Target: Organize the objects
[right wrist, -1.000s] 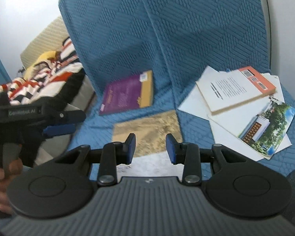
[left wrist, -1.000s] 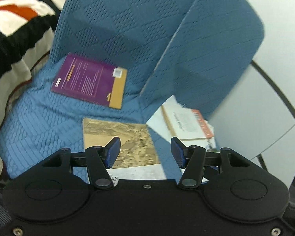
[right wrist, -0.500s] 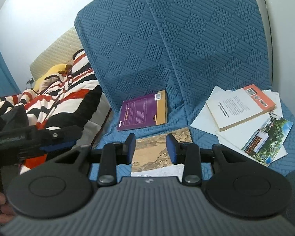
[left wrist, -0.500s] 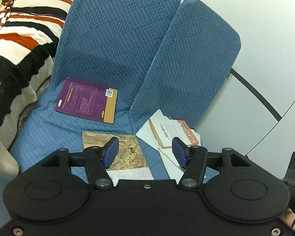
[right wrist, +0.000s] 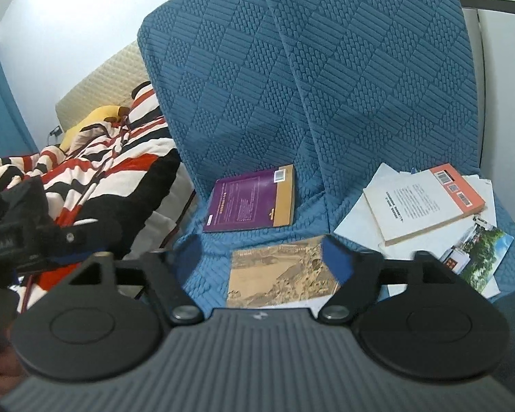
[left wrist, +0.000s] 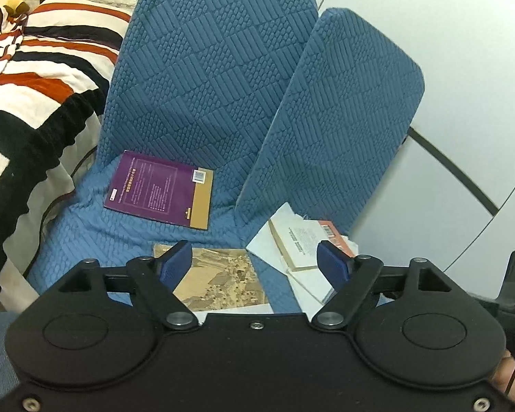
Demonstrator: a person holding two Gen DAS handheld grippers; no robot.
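Blanket: striped red, white and black, heaped at far left beside the blue seat cover.
Seat cover: blue quilted fabric over two upright back cushions and the seat; all books lie on it.
Left gripper: held above the seat's front edge, pointing down toward the books; its jaws are opening, wide apart, with nothing between the blue pads. In the right wrist view its body appears at far left, blurred.
Purple book: lies flat, back cover up, on the left seat against the backrest; tan strip along its right side, barcode label at its upper right corner.
Tan book: flat on the seat in front of the purple book, apart from it, its near edge hidden under the gripper body.
Right gripper: above the tan book, aimed downward; jaws opening, blurred, spread wide, empty.
Pile: on the right seat, a white book with an orange band on top of loose white sheets.
Brochure: colour photo cover, sticking out from under the pile at its right.
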